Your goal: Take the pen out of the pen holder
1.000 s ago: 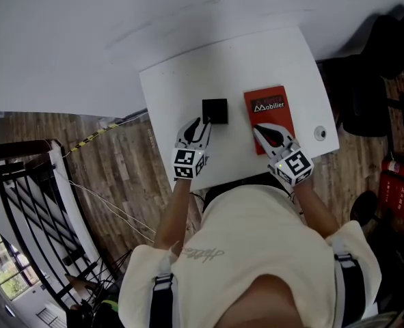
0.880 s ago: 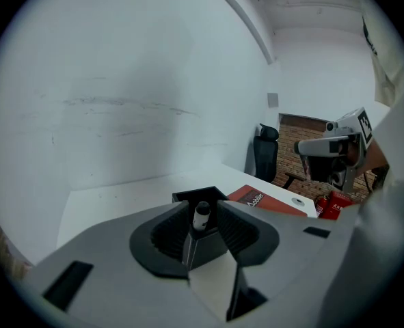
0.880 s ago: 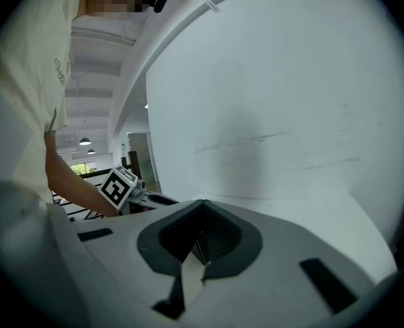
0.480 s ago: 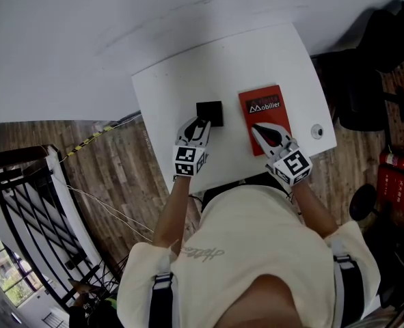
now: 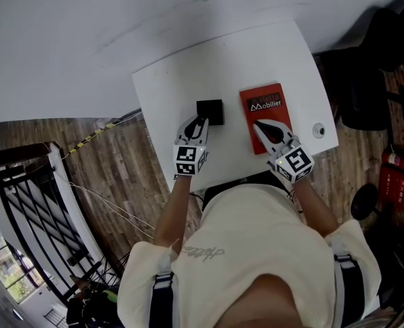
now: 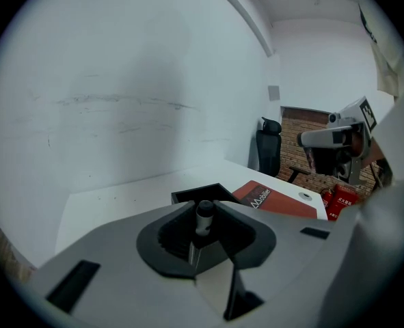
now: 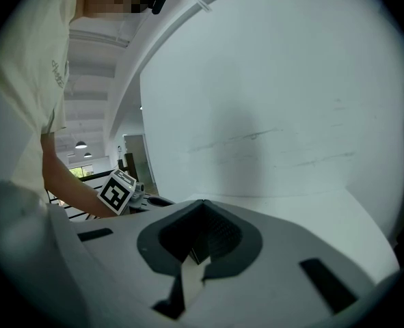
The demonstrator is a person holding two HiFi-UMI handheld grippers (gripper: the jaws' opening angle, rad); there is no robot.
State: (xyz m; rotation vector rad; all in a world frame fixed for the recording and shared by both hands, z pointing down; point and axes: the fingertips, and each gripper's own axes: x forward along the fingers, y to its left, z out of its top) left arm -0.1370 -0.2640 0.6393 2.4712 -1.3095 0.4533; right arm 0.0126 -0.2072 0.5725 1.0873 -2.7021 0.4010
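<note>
Ahead, past the pen (image 6: 204, 214), bare table (image 6: 113, 198).

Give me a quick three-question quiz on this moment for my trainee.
1. True or false: the pen holder stands on the white table, left of the red book.
2. Fill in: the right gripper is over the ____.
3. The pen is between the jaws of: A the left gripper, B the right gripper, C neither.
Key: 1 true; 2 red book; 3 A, its jaws have just been closing on the pen.
</note>
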